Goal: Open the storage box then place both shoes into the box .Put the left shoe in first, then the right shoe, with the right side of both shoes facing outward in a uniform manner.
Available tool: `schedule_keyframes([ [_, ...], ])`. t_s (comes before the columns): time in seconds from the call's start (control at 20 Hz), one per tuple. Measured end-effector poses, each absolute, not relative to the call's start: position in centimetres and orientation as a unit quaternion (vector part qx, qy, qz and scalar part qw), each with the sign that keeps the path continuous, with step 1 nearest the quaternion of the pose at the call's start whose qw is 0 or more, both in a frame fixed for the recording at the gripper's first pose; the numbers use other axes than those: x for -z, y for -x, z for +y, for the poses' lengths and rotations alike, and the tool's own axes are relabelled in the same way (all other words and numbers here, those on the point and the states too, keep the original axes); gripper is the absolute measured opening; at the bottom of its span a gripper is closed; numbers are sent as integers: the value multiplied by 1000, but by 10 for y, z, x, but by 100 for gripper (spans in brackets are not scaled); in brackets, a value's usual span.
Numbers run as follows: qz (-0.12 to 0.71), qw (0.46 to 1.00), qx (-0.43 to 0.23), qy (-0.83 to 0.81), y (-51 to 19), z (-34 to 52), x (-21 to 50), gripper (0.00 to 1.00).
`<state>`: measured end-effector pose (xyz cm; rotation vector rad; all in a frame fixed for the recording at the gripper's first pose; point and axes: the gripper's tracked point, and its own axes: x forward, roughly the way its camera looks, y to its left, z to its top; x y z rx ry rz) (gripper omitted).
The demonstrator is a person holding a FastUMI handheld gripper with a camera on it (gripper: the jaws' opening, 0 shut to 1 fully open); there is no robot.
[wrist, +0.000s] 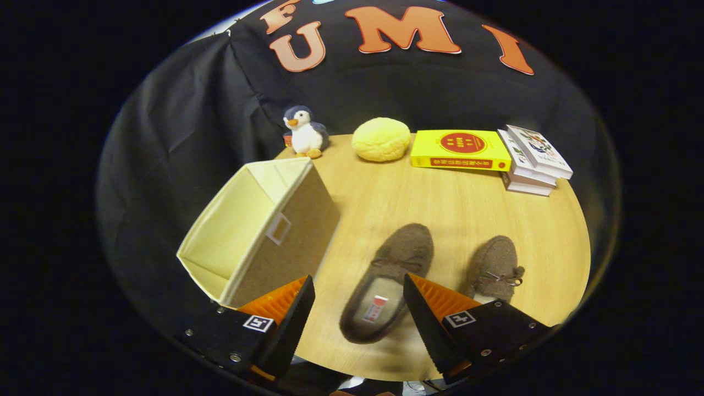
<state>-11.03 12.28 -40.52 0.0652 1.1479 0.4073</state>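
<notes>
Gripper (358, 286) agape — left shoe (385, 280) between fingers

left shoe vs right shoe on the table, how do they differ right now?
The left shoe lies between the tool's open fingers; the right shoe sits outside them, partly hidden behind one finger. The left shoe is nearer the box, the right shoe farther off. The left shoe's insole label shows; the right shoe's heel end is covered. Both are brown, laced, toes pointing away, on the table.
</notes>
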Motion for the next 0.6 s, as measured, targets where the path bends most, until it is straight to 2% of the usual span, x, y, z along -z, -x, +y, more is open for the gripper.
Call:
schedule_keyframes([
  [0.15,564,806,-179,-25,123,109,432,95],
  [0.35,569,807,-154,-19,114,92,458,87],
  [0.55,601,790,-123,-13,107,81,495,75],
  [0.6,601,790,-117,-18,103,80,500,70],
])
